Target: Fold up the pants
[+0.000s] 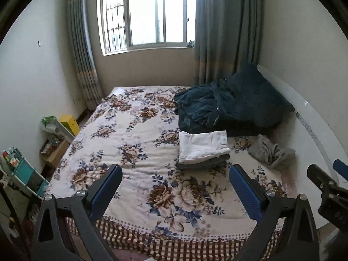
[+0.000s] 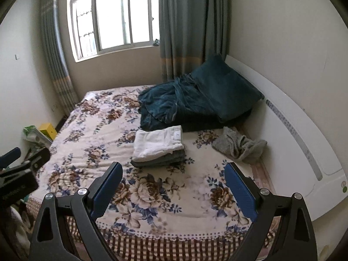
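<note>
Folded white pants (image 1: 203, 146) (image 2: 158, 142) lie on top of folded grey pants (image 1: 202, 164) (image 2: 159, 159) in a stack on the floral bed cover (image 1: 139, 143) (image 2: 91, 143). A crumpled grey garment (image 1: 270, 151) (image 2: 240, 145) lies to the right of the stack, near the headboard. My left gripper (image 1: 176, 178) is open and empty, held above the foot of the bed, short of the stack. My right gripper (image 2: 173, 176) is open and empty beside it, and shows at the right edge of the left wrist view (image 1: 326, 182).
A dark teal blanket and pillow (image 1: 230, 108) (image 2: 195, 102) are heaped behind the stack. A white headboard (image 1: 304, 117) (image 2: 293, 130) runs along the right. A window and curtains stand at the back. A side table with boxes (image 1: 58, 130) stands left of the bed.
</note>
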Available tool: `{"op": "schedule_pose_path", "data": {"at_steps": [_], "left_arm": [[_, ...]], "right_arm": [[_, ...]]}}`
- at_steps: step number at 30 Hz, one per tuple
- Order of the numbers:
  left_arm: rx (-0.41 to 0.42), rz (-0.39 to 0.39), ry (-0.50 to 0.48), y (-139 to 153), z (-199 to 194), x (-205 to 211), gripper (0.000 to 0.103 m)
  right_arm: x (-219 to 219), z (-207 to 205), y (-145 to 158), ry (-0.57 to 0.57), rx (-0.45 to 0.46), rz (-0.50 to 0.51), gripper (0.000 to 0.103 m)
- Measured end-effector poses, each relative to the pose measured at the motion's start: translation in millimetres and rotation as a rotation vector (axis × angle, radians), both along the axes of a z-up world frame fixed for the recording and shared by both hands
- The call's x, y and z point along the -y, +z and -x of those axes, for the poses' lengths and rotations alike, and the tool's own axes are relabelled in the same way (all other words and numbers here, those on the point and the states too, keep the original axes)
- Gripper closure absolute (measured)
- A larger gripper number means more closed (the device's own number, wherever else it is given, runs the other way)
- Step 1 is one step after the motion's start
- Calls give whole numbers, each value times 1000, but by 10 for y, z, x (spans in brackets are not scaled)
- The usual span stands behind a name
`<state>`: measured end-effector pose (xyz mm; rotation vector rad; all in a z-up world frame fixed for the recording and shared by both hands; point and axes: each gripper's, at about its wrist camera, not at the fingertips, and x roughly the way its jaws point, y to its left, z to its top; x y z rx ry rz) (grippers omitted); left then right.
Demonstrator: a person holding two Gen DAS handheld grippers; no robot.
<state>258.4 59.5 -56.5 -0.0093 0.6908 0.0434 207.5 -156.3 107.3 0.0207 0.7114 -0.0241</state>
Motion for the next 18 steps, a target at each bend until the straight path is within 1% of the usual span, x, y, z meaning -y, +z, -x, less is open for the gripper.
{"op": "schedule_pose_path", "data": {"at_steps": [5,9,12,13,15,18], "left_arm": [[17,6,11,132,187,34,2],[35,-5,27,174,270,80,2],[53,-13,45,174,301,103,2],[55,-20,51,161,293,114,1],[54,-13,54,129,268,133,0],[47,-10,60,56,191,146,0]], "right_arm": [[61,156,209,29,8,-16,6],[82,184,273,47,16,-15,6],[136,144,279,46,33,-20,6],[149,118,262,44,39,-17,6],[173,49,226,43,46,-9,3],[186,-74,170,34,47,4,3]]}}
